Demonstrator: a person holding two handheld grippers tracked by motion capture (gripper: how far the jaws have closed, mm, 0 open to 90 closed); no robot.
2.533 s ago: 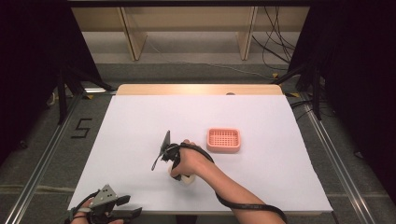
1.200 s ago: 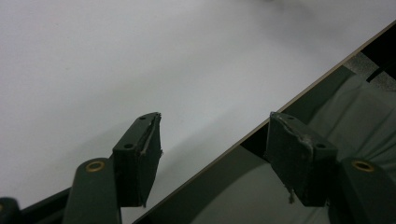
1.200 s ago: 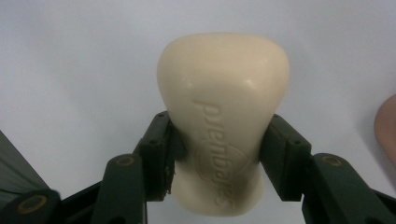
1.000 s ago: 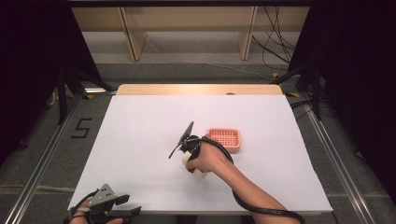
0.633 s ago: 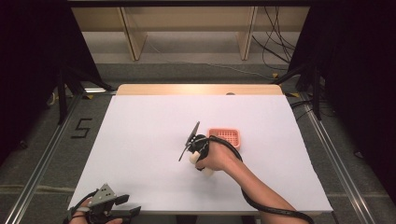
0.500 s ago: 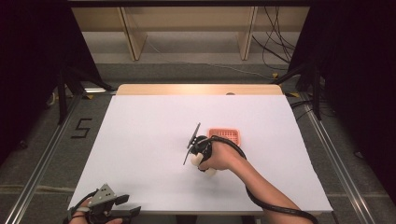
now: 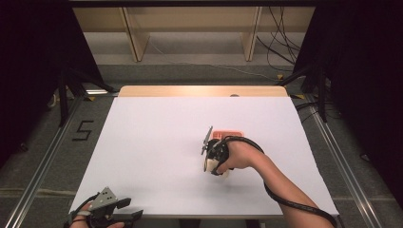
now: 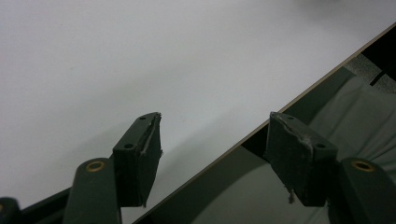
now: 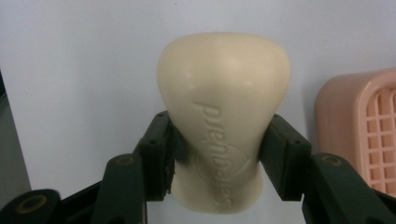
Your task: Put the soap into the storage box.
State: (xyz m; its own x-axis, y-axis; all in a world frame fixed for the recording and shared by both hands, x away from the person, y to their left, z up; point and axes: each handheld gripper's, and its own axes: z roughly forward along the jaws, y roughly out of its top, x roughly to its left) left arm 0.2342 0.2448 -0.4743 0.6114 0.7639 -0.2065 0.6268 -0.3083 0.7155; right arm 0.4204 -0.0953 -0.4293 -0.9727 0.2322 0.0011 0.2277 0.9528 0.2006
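Observation:
A cream bar of soap (image 9: 222, 121) with embossed lettering sits between the black jaws of my right gripper (image 9: 219, 154), which is shut on its narrow waist. In the high view the right gripper (image 7: 215, 161) holds the soap (image 7: 209, 164) above the middle of the white table, just left of and in front of a pink slatted soap dish (image 7: 228, 134). The dish (image 9: 362, 130) lies at the right edge of the right gripper view. My left gripper (image 7: 128, 216) rests at the table's front left corner. Its jaws (image 8: 215, 156) stand open with nothing between them, straddling the table edge.
The white table top (image 7: 157, 137) has a wooden strip (image 7: 199, 91) along its far edge. Wooden shelving and loose cables stand on the floor behind it. Metal rails run along both sides of the table. A cable trails along the right forearm.
The right hand has carried the soap to the right and a little farther back, toward the pink dish. The left gripper has stayed at the front left corner.

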